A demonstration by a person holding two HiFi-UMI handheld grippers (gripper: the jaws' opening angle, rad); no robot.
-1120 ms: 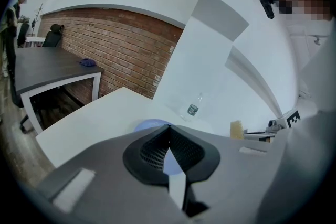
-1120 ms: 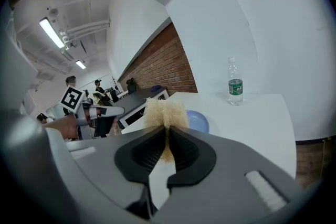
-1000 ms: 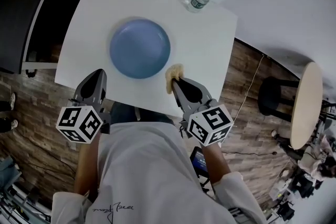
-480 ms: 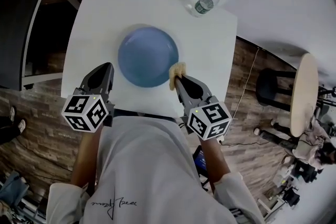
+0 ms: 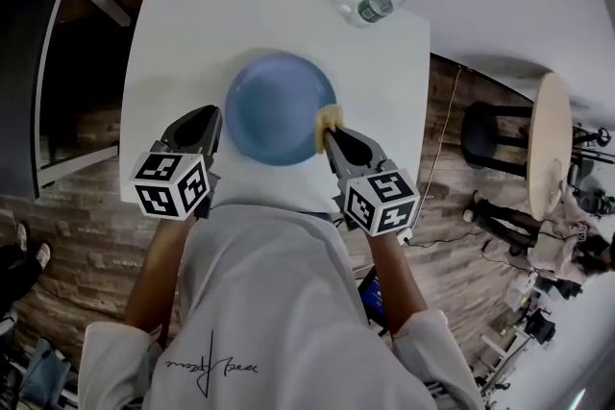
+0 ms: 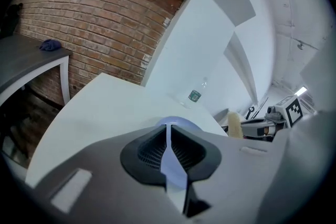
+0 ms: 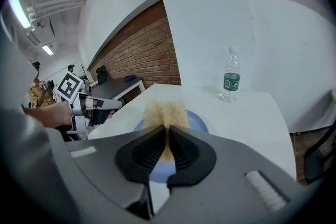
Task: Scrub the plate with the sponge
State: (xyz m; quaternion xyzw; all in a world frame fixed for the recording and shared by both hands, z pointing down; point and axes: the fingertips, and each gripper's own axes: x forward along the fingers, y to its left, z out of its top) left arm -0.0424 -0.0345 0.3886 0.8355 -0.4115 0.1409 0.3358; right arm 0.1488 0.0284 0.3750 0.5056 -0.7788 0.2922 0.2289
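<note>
A round blue plate (image 5: 279, 108) lies on the white table (image 5: 183, 24). My right gripper (image 5: 332, 137) is shut on a yellow sponge (image 5: 329, 122), which sits at the plate's right rim. In the right gripper view the sponge (image 7: 166, 112) sticks out past the jaws, above the plate (image 7: 195, 123). My left gripper (image 5: 211, 123) is just off the plate's left rim. Its jaws have just been opening and stand a slit apart. Nothing is gripped, and only the plate (image 6: 181, 124) shows beyond the gap.
A water bottle (image 5: 375, 5) stands at the table's far right corner. A dark bench (image 5: 58, 82) is left of the table, by the brick wall. A round stool (image 5: 543, 158) is on the wooden floor to the right. The person's body is close to the table's near edge.
Both grippers have moved forward to the plate. The sponge went from the table beside the plate to its right rim, and the left gripper's tips came up to the left rim.
</note>
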